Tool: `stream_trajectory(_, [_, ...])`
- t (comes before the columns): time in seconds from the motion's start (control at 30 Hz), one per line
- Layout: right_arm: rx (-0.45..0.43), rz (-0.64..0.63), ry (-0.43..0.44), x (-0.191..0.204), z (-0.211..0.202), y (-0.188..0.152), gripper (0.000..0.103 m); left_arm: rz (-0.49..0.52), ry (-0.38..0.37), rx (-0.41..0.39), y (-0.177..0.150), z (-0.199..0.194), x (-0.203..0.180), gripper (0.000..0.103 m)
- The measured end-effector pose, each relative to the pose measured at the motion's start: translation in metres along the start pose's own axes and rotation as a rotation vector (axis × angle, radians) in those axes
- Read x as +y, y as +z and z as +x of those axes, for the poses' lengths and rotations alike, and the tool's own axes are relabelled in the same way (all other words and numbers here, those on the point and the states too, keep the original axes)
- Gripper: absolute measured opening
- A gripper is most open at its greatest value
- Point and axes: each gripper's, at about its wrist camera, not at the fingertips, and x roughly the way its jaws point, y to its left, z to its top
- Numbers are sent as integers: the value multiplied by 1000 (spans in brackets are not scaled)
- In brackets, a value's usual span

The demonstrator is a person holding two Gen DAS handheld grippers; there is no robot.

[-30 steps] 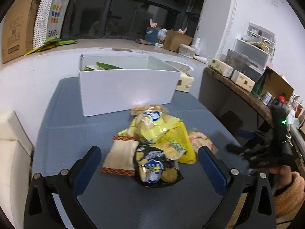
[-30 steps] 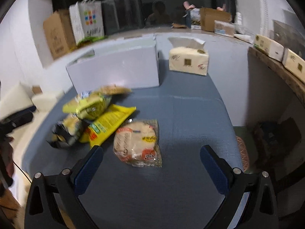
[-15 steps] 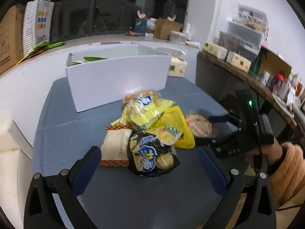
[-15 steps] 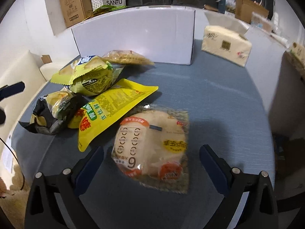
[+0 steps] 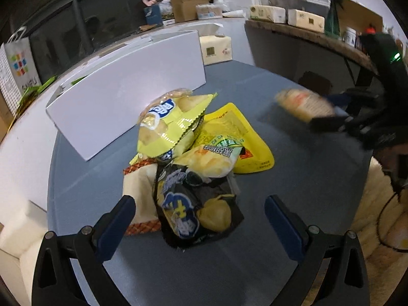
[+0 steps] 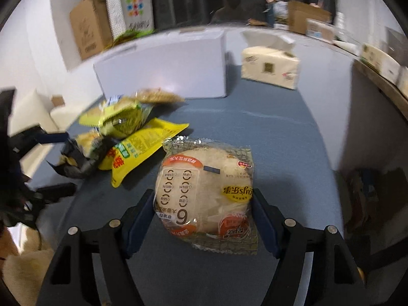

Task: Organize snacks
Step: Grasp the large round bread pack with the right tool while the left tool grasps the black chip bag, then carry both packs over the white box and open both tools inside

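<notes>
A clear packet of round bread (image 6: 206, 193) sits between the blue pads of my right gripper (image 6: 204, 211), whose jaws are closing and press on both its sides. In the left wrist view the same packet (image 5: 303, 104) hangs above the blue table (image 5: 293, 178). My left gripper (image 5: 199, 219) is open, low over a black chip bag (image 5: 193, 209) at the near end of the snack pile. A yellow-green chip bag (image 5: 168, 125), a yellow pouch (image 5: 234, 137) and a beige packet with orange edges (image 5: 139, 191) lie there too. The white box (image 5: 127, 97) stands behind the pile.
A tissue pack (image 6: 270, 66) stands right of the white box (image 6: 163, 68). Cardboard boxes and a paper bag (image 6: 132, 7) line the ledge behind. A wooden shelf (image 5: 318, 38) with cartons runs along the right. A fleece sleeve (image 5: 382, 216) shows at the right edge.
My right gripper has moved in around the bread packet, narrowed its jaws onto it and raised it off the table. My left gripper has sunk and rolled closer to the black chip bag.
</notes>
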Motion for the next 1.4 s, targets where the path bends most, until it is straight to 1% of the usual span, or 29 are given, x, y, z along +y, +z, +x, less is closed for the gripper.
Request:
stream_trajectory(0.03, [-7,13,-3,-3,-5,-2,78,11,-1,6,1,3,-1,103])
stream_trajectory(0.13, [-20,43,-4,-9,-14,-6,78,51,36,19,2,13,-5,103])
stream_trajectory(0.2, [-25,57,1,-10,-17,-7,78,73,39,34,3,19,-7,102])
stream_trajectory(0.23, [-27,61,2,-11,-18,-6,78,76,31,39,3,22,-7,92])
stream_trajectory(0.27, [-29,63,0,-11,-19,-7,78,69,18,49,2,26,-5,71])
stream_trajectory(0.3, [-33,66,1,-11,-20,-7,78,59,25,51,2,27,-3,64])
stream_trajectory(0.33, [-37,73,6,-11,-21,-8,78,43,1,41,2,26,0,63])
stream_trajectory(0.37, [-39,78,12,-11,-22,-9,78,42,-13,32,1,23,1,57])
stream_trajectory(0.43, [-40,79,19,-10,-23,-10,78,56,19,2,-1,15,-2,55])
stream_trajectory(0.5, [-40,73,19,-9,-23,-9,78,22,-37,-36,-4,1,0,54])
stream_trajectory(0.57, [-48,78,15,-8,-25,-9,78,-6,-67,-66,-6,-11,2,54])
stream_trajectory(0.7, [-69,98,29,-10,-30,-8,78,-111,-182,-137,-8,-36,13,54])
stream_trajectory(0.77, [-84,111,39,-11,-34,-6,78,-177,-238,-200,-6,-53,24,54])
stream_trajectory(0.9, [-125,139,67,-11,-42,3,78,-259,-272,-312,-1,-79,41,54])
stream_trajectory(1.0, [-158,157,81,-10,-46,14,78,-268,-265,-348,6,-87,47,54])
stream_trajectory(1.13, [-207,164,133,-6,-52,38,78,-261,-227,-391,19,-97,58,54])
stream_trajectory(1.27, [-255,113,161,7,-58,73,78,-225,-164,-442,43,-103,72,54])
stream_trajectory(1.33, [-273,86,181,14,-59,91,78,-226,-139,-466,54,-105,83,54])
stream_trajectory(1.4, [-291,52,183,23,-59,111,78,-233,-125,-493,69,-105,97,54])
